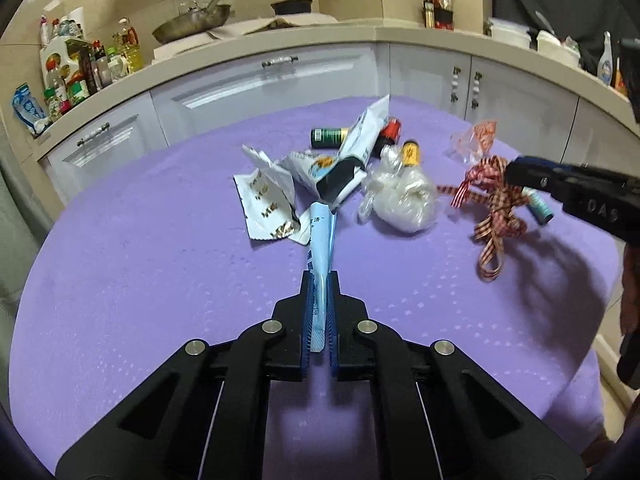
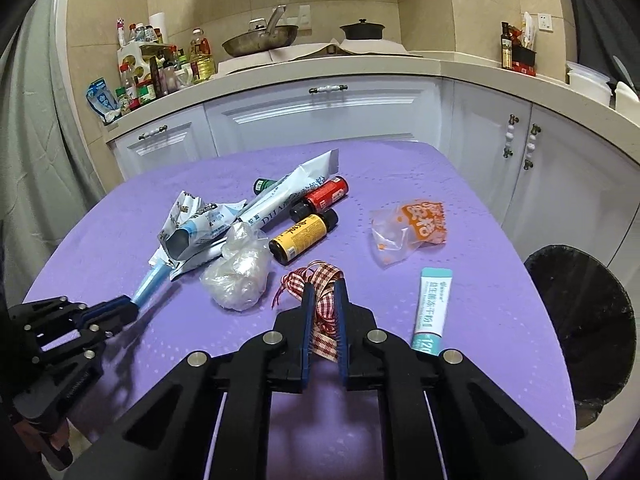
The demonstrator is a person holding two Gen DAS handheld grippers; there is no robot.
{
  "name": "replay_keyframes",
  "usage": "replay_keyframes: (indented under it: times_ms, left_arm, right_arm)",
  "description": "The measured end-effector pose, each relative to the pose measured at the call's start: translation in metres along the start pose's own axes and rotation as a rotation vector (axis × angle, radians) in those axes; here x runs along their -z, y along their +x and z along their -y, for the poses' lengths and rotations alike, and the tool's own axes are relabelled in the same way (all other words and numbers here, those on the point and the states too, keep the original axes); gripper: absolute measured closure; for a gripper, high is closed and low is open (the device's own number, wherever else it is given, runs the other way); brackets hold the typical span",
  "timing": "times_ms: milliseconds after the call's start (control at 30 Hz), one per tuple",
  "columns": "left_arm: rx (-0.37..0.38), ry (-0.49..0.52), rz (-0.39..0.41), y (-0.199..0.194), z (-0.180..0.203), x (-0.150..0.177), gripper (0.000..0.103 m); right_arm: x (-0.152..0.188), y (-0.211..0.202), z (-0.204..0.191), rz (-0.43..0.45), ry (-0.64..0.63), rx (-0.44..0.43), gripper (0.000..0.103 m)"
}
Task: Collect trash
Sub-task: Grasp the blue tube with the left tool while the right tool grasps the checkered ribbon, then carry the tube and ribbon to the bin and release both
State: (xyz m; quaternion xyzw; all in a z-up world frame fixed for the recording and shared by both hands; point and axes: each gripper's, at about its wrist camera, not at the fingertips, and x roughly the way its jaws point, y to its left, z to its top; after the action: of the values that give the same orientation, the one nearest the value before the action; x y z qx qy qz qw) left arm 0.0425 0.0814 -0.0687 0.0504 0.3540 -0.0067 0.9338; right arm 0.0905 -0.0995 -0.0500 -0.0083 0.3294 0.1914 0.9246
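Trash lies on a purple table (image 1: pixel 140 280) (image 2: pixel 400 176). My left gripper (image 1: pixel 320 276) (image 2: pixel 128 304) is shut on a light blue sachet (image 1: pixel 320 236) (image 2: pixel 150 282) at the near edge of a pile of torn wrappers (image 1: pixel 268 196) (image 2: pixel 208 224). My right gripper (image 2: pixel 323 286) (image 1: pixel 516 170) is shut on a red checked ribbon (image 2: pixel 324 296) (image 1: pixel 496 208). A crumpled clear plastic ball (image 1: pixel 400 196) (image 2: pixel 240 276), three small bottles (image 2: pixel 304 236) (image 1: pixel 410 152), an orange bag (image 2: pixel 412 228) (image 1: pixel 476 140) and a teal tube (image 2: pixel 432 308) lie around.
A black-lined trash bin (image 2: pixel 580 328) stands on the floor right of the table. White kitchen cabinets (image 2: pixel 320 116) and a counter with bottles, a pan (image 2: pixel 260 40) and a pot run behind the table.
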Motion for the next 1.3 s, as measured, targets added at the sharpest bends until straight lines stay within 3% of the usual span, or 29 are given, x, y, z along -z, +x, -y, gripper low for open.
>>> replay_keyframes:
  times_ms: [167, 233, 300, 367, 600, 633, 667, 700, 967, 1133, 1300]
  left_arm:
    - [-0.004, -0.012, 0.020, -0.011, 0.001, 0.000, 0.097]
    - [-0.006, -0.016, 0.016, -0.012, 0.000, 0.001, 0.097]
    - [-0.012, -0.023, 0.016, -0.013, -0.002, 0.002, 0.097]
    - [-0.020, -0.033, 0.019, -0.015, -0.005, 0.003, 0.097]
    - [-0.046, -0.080, 0.034, -0.020, -0.018, 0.005, 0.097]
    - [-0.050, -0.090, 0.037, -0.020, -0.020, 0.006, 0.097]
    - [-0.052, -0.098, 0.039, -0.021, -0.022, 0.006, 0.097]
    - [-0.054, -0.105, 0.042, -0.021, -0.023, 0.005, 0.097]
    - [-0.024, -0.126, 0.075, -0.025, -0.009, -0.004, 0.097]
    - [0.051, -0.116, 0.103, -0.026, 0.021, -0.020, 0.097]
    - [0.139, -0.057, 0.128, -0.021, 0.066, -0.042, 0.097]
  right_arm:
    - [0.002, -0.001, 0.002, -0.008, 0.032, -0.048, 0.093]
    - [0.002, 0.001, 0.000, -0.008, 0.048, -0.057, 0.083]
    - [0.002, 0.003, -0.002, 0.001, 0.049, -0.040, 0.056]
    - [0.003, 0.006, -0.005, -0.004, 0.041, -0.032, 0.052]
    - [0.012, 0.026, -0.016, -0.073, -0.004, 0.005, 0.052]
    - [0.014, 0.029, -0.017, -0.085, -0.011, 0.007, 0.055]
    - [0.017, 0.031, -0.018, -0.102, -0.019, 0.002, 0.069]
    - [0.020, 0.033, -0.018, -0.109, -0.022, -0.004, 0.076]
    - [0.015, -0.004, -0.006, -0.003, -0.023, 0.032, 0.079]
    - [0.007, -0.036, 0.023, 0.068, 0.014, 0.084, 0.079]
    - [0.003, -0.071, 0.069, 0.141, 0.058, 0.196, 0.079]
